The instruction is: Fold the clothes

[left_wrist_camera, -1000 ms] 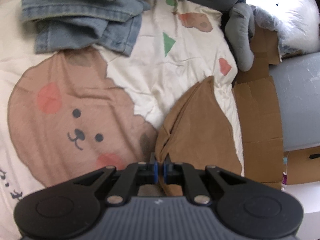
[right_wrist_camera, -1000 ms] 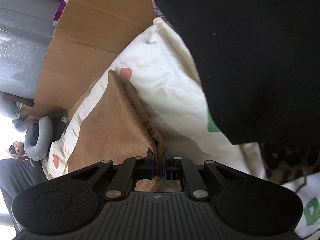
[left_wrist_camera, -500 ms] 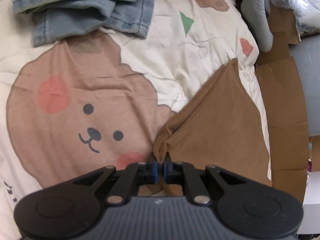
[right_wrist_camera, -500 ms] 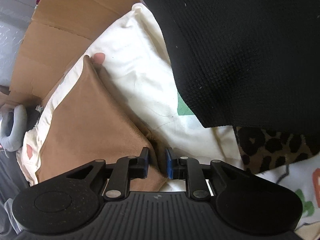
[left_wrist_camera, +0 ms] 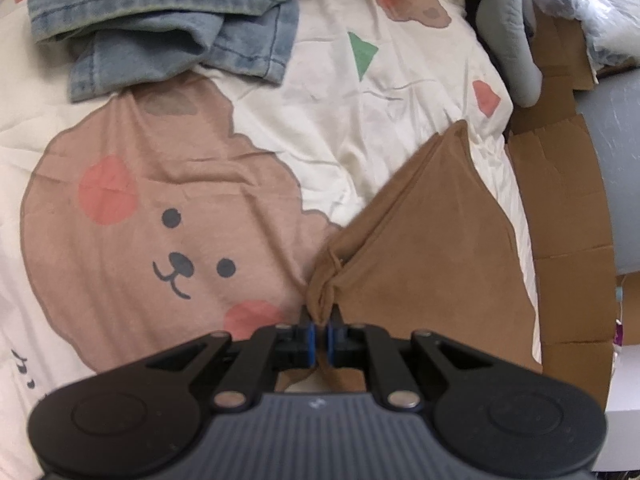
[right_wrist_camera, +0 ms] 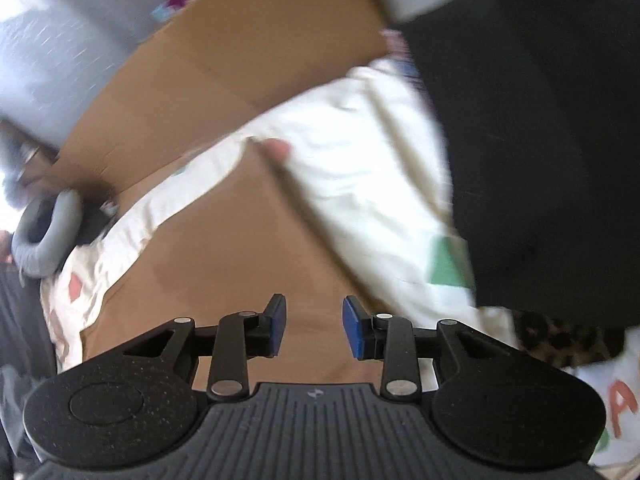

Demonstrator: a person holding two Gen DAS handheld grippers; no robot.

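A folded brown garment (left_wrist_camera: 432, 248) lies on the cream bear-print bedsheet (left_wrist_camera: 360, 128) near the bed's right edge. My left gripper (left_wrist_camera: 320, 322) is shut on a bunched corner of it, the cloth pinched between the blue pads. In the right wrist view the same brown garment (right_wrist_camera: 224, 248) spreads flat below my right gripper (right_wrist_camera: 314, 322). Its jaws are opening, the blue pads (right_wrist_camera: 356, 332) stand apart, and nothing is between them; it hangs a little above the cloth.
Blue jeans (left_wrist_camera: 168, 20) lie heaped at the far end of the sheet. A grey neck pillow (left_wrist_camera: 508, 36) and flattened cardboard (left_wrist_camera: 568, 216) border the bed's right side. A black knit garment (right_wrist_camera: 540, 140) and a leopard-print piece (right_wrist_camera: 560, 340) lie to the right.
My right gripper let go of the brown garment's corner, opened and lifted away from it. My left gripper kept its hold on the other corner; the garment now lies flatter.
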